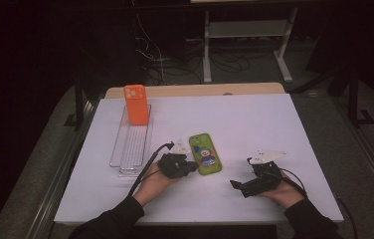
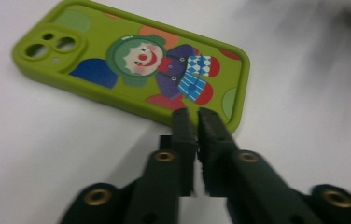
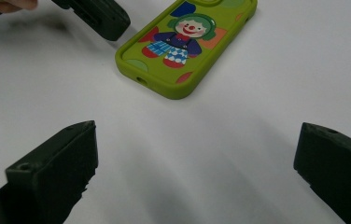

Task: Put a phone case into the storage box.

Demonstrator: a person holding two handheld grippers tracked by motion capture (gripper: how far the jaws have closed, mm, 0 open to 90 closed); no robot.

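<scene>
A green phone case (image 1: 205, 153) with a clown picture lies flat, back up, in the middle of the white table (image 1: 254, 119). In the left gripper view my left gripper (image 2: 196, 119) is shut, its tips against the long edge of the green case (image 2: 131, 60) near the bottom corner, with nothing between the jaws. The high view puts that left gripper (image 1: 193, 167) just left of the case. My right gripper (image 1: 241, 173) rests to the right of the case, apart from it. Its jaws stand wide open and empty in the right gripper view (image 3: 196, 130), facing the case (image 3: 187, 42) and the left gripper (image 3: 99, 16).
An orange phone case (image 1: 136, 104) stands upright at the far end of a clear ribbed tray (image 1: 133, 144) on the table's left side. Bare white tabletop surrounds the green case. Beyond the table's far edge are a dark floor, cables and a white frame (image 1: 247, 30).
</scene>
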